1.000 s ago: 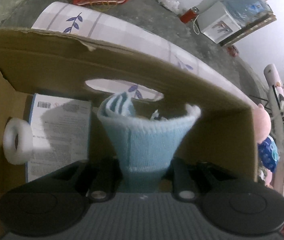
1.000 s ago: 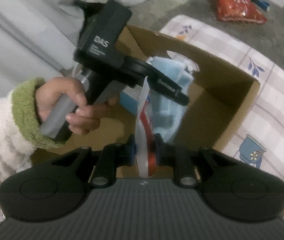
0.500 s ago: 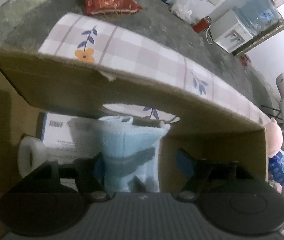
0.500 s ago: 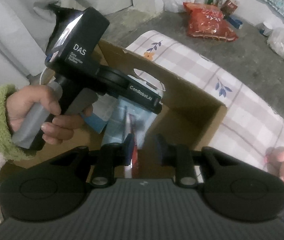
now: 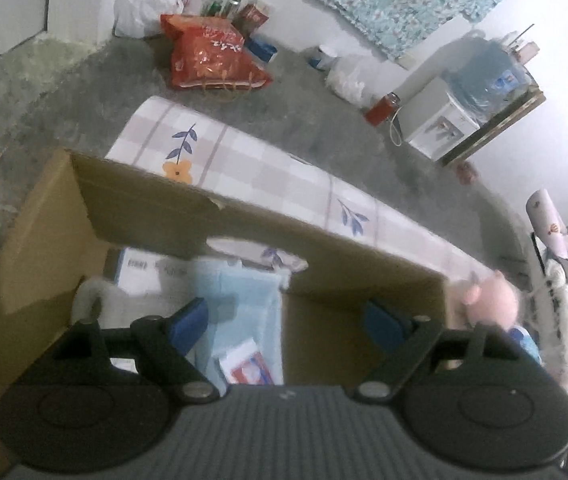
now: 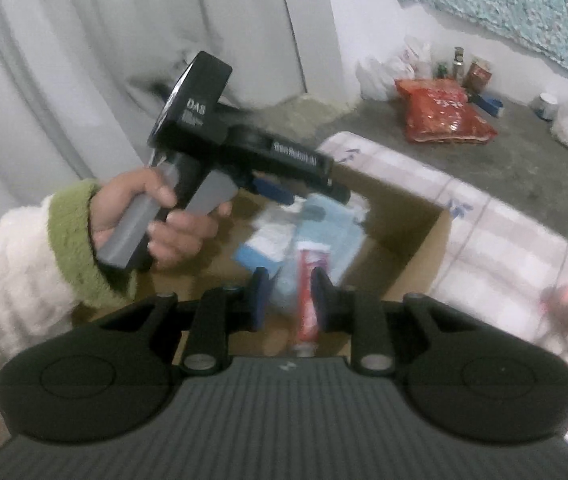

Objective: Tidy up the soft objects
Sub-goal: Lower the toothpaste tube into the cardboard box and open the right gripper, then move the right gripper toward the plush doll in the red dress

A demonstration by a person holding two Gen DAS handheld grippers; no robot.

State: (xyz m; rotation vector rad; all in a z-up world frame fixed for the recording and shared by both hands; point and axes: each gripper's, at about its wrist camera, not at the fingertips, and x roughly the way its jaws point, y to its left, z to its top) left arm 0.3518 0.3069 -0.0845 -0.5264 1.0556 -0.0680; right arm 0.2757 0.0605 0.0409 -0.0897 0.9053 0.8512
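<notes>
A light blue knitted cloth [image 5: 243, 304] lies inside the open cardboard box [image 5: 43, 232], with a red-and-white packet [image 5: 249, 368] on it. My left gripper [image 5: 284, 320] is open and empty above the box. In the right wrist view the cloth [image 6: 330, 228] lies in the box [image 6: 424, 232], and the red-and-white packet [image 6: 310, 284] lies between the parted fingers of my right gripper [image 6: 290, 296], which is open. The left gripper [image 6: 296, 196] is held by a hand over the box's far side.
A white tape roll [image 5: 83, 300] and a printed white carton [image 5: 143, 276] are in the box. The box sits on a checked floral mat [image 5: 263, 176]. A pink plush toy [image 5: 488, 296] lies right of the box. A red bag [image 5: 211, 56] and a water dispenser [image 5: 456, 120] stand on the floor.
My left gripper opened, let the blue cloth fall into the box and rose. My right gripper opened and the red-and-white packet now sits loose between its fingers; both grippers pulled up and back.
</notes>
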